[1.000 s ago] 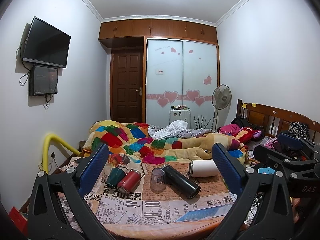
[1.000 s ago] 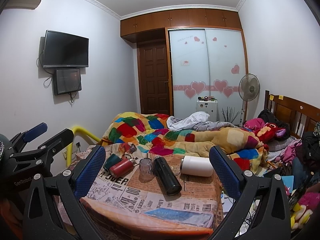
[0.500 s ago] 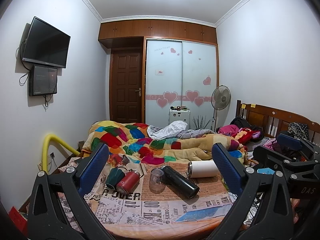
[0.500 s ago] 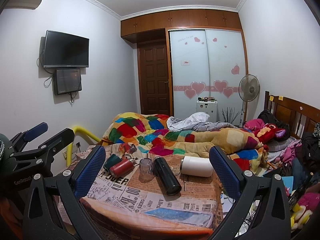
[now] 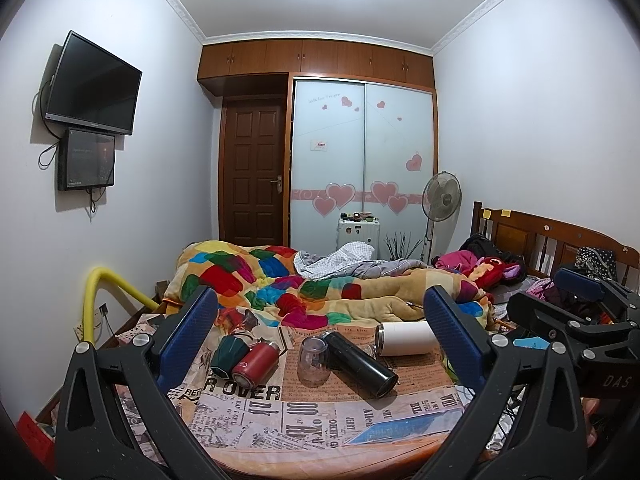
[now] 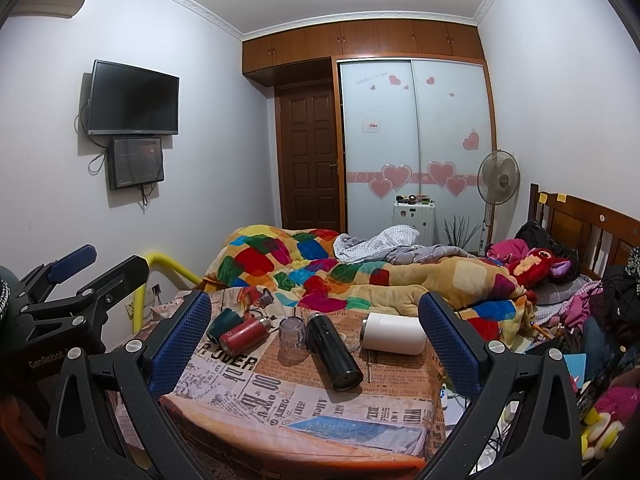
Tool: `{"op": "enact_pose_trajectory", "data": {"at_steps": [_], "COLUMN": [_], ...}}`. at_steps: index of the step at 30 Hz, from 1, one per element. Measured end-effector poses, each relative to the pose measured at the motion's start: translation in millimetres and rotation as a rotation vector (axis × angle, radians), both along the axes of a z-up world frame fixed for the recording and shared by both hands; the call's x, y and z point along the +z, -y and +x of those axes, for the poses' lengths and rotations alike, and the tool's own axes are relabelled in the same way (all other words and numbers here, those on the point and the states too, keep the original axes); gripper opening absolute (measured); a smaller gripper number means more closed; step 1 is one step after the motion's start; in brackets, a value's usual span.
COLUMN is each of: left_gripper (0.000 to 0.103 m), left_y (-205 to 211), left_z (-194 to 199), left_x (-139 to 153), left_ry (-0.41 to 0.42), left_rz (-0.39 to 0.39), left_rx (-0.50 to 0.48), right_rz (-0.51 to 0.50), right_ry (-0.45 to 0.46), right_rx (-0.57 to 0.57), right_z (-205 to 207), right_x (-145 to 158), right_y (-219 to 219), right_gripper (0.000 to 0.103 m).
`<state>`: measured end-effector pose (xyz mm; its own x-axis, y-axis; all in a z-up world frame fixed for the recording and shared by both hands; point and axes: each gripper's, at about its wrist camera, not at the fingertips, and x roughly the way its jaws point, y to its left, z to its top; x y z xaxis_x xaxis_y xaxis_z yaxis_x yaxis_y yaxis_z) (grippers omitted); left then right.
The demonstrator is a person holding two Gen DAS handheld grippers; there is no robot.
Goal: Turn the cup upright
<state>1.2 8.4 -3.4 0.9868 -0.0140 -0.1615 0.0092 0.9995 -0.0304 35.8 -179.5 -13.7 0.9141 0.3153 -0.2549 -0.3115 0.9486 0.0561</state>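
five drinking vessels on a newspaper-print tabletop [image 5: 320, 420]; both tongs spread wide, grasping nothing.

clear glass cup [image 5: 313, 365], mouth down, at centre, touching a black cylindrical flask [image 5: 360, 364] lying on its side to its right. white cylindrical tumbler [image 5: 406, 338] on its side, farther right. red metal bottle [image 5: 256, 363] and dark green faceted cup [image 5: 226, 354], both toppled, side by side at left. left tongs [image 5: 320, 344] and right tongs [image 6: 316, 344] hover short of the items. multicoloured patchwork quilt [image 5: 280, 284] behind.
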Motion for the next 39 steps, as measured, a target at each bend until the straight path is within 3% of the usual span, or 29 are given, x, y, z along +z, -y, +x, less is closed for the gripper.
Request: {"op": "enact_pose_trajectory", "data": {"at_steps": [12, 20, 24, 29, 32, 39], "left_gripper": [0.103, 0.103, 0.103, 0.103, 0.103, 0.088], "left_y": [-3, -22, -44, -75, -85, -101], "left_z": [8, 50, 104, 191, 232, 300], "left_x": [-1, -25, -55, -113, -146, -208], "left_ry": [-0.020, -0.118, -0.255, -0.499, -0.603, -0.794], "left_rz": [-0.008, -0.038, -0.038, -0.043, -0.040, -0.011], "left_rx": [0.006, 0.024, 0.030, -0.011, -0.026, -0.083], "right_rz": [-0.003, -0.012, -0.022, -0.039, -0.048, -0.068], "right_ry": [-0.014, -0.073, -0.120, -0.194, -0.239, -0.313], "right_rx": [0.000, -0.016, -0.029, -0.053, -0.064, -0.077], "right_z": [8, 34, 52, 79, 94, 127], "right_x": [-4, -24, -37, -58, -70, -90], "right_y": [1, 8, 8, 8, 8, 0], "right_gripper": [0.103, 0.103, 0.103, 0.103, 0.103, 0.103]}}
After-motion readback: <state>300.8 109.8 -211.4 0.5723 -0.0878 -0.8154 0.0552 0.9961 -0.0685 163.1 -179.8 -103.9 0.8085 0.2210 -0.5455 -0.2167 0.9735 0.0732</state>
